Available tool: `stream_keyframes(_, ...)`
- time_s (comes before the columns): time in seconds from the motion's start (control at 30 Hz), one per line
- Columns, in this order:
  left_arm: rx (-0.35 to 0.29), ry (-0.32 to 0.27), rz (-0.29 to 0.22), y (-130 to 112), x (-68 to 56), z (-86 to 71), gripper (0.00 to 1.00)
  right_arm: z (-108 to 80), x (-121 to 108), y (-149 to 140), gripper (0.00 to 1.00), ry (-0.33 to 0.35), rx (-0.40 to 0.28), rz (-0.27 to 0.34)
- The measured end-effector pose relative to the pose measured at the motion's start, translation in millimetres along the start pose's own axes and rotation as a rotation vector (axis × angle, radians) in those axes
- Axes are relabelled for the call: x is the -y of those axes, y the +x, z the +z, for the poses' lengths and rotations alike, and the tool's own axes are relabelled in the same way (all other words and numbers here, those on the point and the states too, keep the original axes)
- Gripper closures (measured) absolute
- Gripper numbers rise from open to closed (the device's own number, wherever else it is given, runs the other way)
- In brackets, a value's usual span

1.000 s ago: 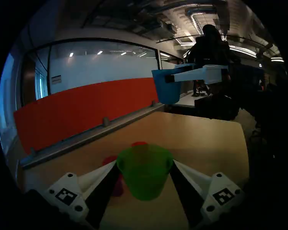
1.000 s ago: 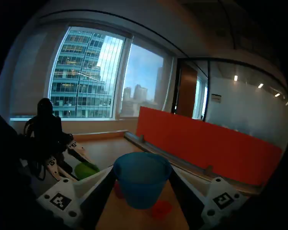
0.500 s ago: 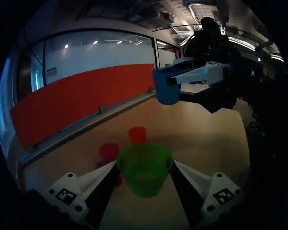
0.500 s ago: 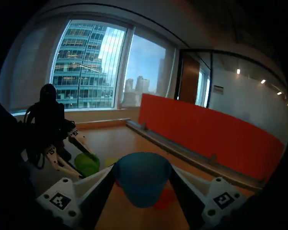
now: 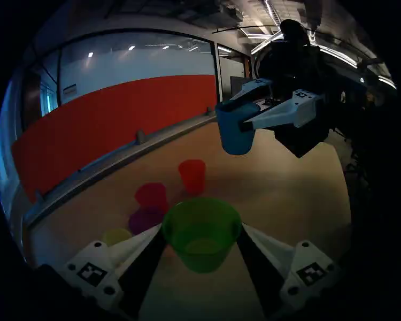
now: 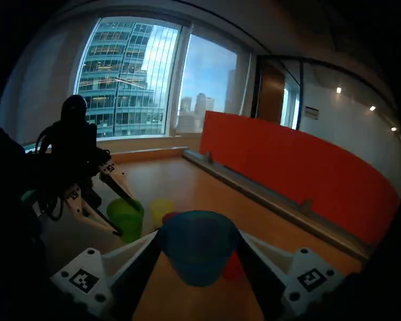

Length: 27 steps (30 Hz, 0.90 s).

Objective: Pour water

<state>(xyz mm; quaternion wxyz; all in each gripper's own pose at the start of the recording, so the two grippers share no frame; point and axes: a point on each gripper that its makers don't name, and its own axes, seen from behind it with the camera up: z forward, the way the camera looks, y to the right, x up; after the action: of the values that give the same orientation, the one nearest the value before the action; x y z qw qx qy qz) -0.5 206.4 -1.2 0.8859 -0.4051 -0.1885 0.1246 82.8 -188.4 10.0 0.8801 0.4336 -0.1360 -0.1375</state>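
Note:
In the left gripper view my left gripper [image 5: 201, 235] is shut on a green cup [image 5: 201, 230], held upright above the wooden table [image 5: 286, 187]. Farther off, the right gripper [image 5: 243, 120] holds a blue cup [image 5: 236, 127] in the air. In the right gripper view my right gripper [image 6: 198, 249] is shut on that blue cup [image 6: 198, 245], upright over the table [image 6: 200, 187]. The left gripper [image 6: 117, 211] with the green cup [image 6: 125, 216] sits at the left, a dark hand behind it.
On the table stand an orange cup [image 5: 192, 175], a magenta cup [image 5: 152, 195], a purple cup [image 5: 145, 219] and a yellow cup [image 5: 116, 236]. The yellow cup [image 6: 161, 210] also stands beyond the blue one. An orange partition [image 5: 104, 123] runs along the table's far edge, windows [image 6: 125, 85] behind.
Both views have tilted down toward the table, so more small cups come into sight. The blue cup has come lower and nearer to the green one. Both grips are unchanged.

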Motion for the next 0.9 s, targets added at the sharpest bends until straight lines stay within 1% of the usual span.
stream_keyframes(0.17,0.033,-0.003,0.000,-11,1.6,3.2,0.14,5.7,2,-16,0.06,0.011,0.033,0.010)
stream_keyframes(0.57,0.089,-0.013,-0.005,-29,6.3,11.3,0.13,17.8,8,-46,0.06,0.046,0.106,0.036)
stream_keyframes(0.9,0.128,-0.014,-0.022,-44,12.4,20.2,0.13,27.0,13,-73,0.06,0.068,0.168,0.049)
